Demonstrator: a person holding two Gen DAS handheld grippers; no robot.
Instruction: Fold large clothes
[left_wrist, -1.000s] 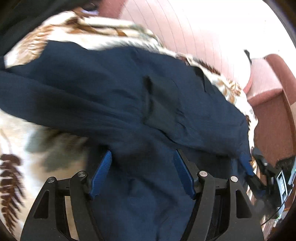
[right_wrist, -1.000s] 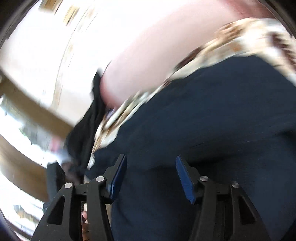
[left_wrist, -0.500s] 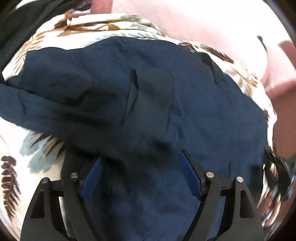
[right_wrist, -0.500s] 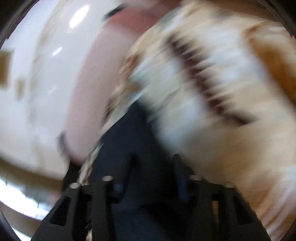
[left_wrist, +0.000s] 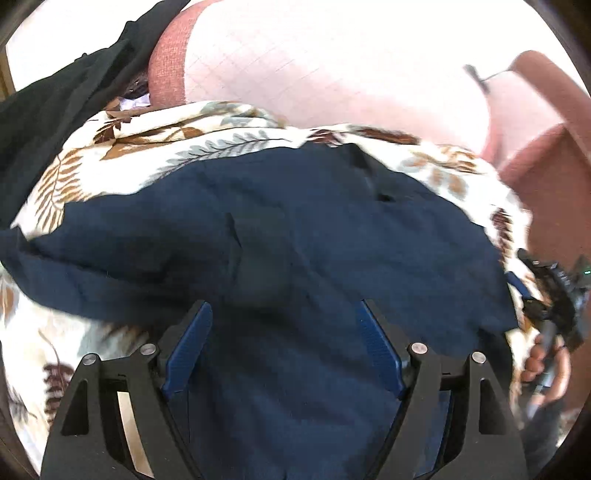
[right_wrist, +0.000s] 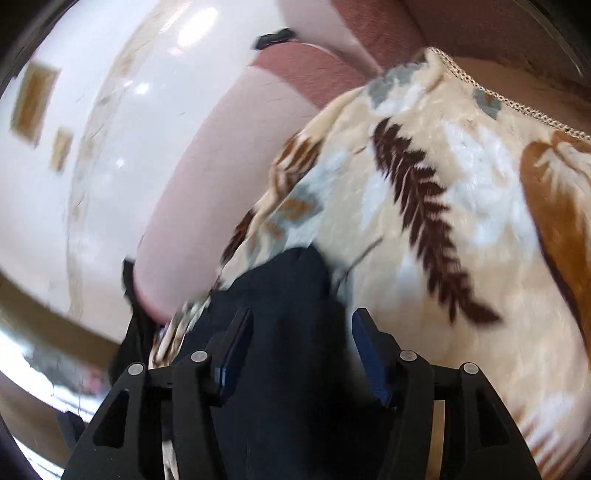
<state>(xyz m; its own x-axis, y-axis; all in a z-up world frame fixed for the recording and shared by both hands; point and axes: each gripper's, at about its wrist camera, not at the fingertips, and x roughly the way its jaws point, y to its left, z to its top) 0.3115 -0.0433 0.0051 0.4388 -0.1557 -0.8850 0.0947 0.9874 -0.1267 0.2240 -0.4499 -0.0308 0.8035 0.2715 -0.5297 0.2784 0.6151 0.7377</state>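
A large navy garment (left_wrist: 295, 229) with a darker pocket patch lies spread on a cream blanket with a brown leaf print (left_wrist: 207, 140). My left gripper (left_wrist: 284, 332) is open over the garment's near part, with cloth under and between its blue pads. My right gripper (right_wrist: 299, 347) is open, with a dark bunched corner of the garment (right_wrist: 291, 295) lying between its jaws; the pads stand apart from the cloth. The right gripper also shows in the left wrist view (left_wrist: 546, 295), at the garment's right edge, held by a hand.
The blanket (right_wrist: 443, 206) covers a pink-red sofa (left_wrist: 332, 62) with an armrest (left_wrist: 543, 147) at the right. A black cloth (left_wrist: 66, 99) hangs at the sofa's far left. A white wall and wooden trim show in the right wrist view.
The right gripper swung from over the flat garment to its corner at the blanket's edge. The left view pulled back a little, so more blanket and sofa show. Both stayed open.
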